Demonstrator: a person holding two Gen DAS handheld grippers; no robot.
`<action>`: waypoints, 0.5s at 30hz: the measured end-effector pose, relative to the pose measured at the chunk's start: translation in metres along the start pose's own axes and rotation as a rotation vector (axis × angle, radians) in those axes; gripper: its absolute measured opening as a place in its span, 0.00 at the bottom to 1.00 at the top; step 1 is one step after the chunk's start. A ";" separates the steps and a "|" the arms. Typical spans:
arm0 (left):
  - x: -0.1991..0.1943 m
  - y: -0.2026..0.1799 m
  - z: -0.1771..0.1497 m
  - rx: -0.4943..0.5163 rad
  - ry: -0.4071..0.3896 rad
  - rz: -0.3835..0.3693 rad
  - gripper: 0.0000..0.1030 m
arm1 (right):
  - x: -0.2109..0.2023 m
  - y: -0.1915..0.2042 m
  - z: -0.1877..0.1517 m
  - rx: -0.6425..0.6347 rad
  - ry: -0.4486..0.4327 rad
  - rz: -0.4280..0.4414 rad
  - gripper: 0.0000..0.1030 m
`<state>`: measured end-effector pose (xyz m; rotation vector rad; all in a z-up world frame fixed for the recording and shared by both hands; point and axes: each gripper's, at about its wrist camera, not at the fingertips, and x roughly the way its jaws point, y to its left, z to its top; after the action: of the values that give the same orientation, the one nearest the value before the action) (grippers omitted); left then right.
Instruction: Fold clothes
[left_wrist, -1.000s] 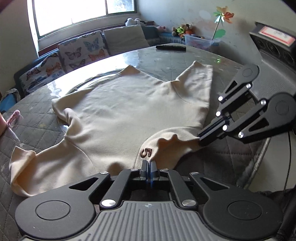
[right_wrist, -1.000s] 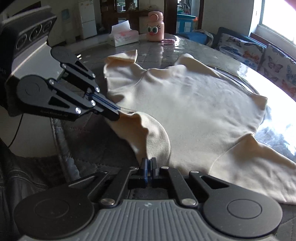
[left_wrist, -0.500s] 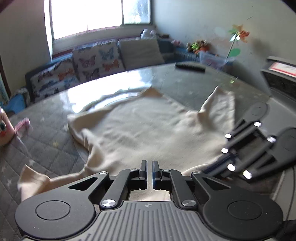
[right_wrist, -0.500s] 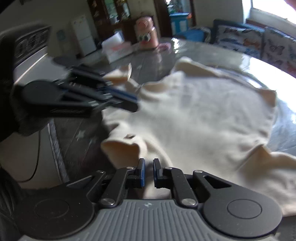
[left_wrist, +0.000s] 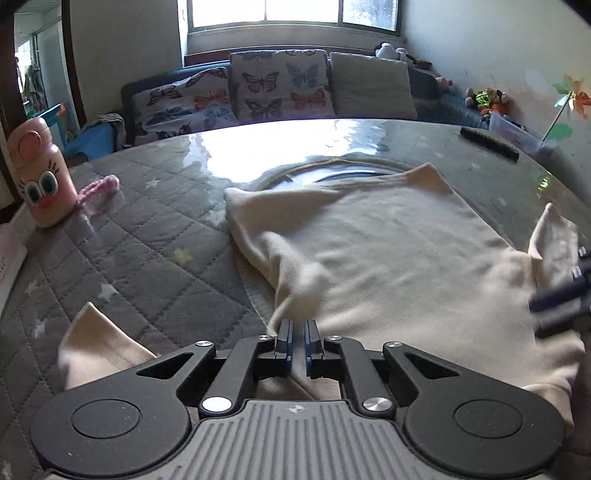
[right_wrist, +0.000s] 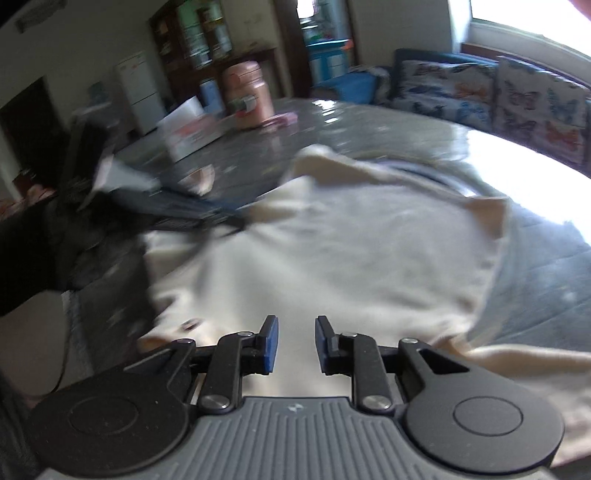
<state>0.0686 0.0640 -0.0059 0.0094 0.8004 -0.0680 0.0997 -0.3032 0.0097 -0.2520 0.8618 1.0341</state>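
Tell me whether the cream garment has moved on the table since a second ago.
Yes. The cream garment has been flipped toward the sofa: its near edge with the number patch now lies folded over, hiding it.

cream garment (left_wrist: 388, 236); butterfly-print cushions (left_wrist: 277, 86)

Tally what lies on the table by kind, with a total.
Cream garment: 1
Pink cartoon-face bottle: 1
Black remote-like bar: 1
White box: 1
Small pink item: 1
Total: 5

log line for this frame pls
task: fold clothes | item: cream knit sweater spread on grey quilted table cover | left tongs: slightly apart, empty | right tongs: opening, empty
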 end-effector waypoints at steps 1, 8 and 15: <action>-0.002 0.002 0.004 -0.005 -0.011 0.003 0.13 | 0.000 -0.009 0.004 0.024 -0.009 -0.011 0.21; 0.020 0.022 0.050 -0.042 -0.059 0.101 0.47 | 0.014 -0.079 0.035 0.170 -0.089 -0.157 0.34; 0.071 0.035 0.081 -0.073 -0.019 0.116 0.56 | 0.045 -0.147 0.060 0.316 -0.142 -0.257 0.37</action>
<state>0.1782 0.0925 -0.0013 -0.0142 0.7817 0.0709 0.2626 -0.3159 -0.0129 -0.0197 0.8267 0.6566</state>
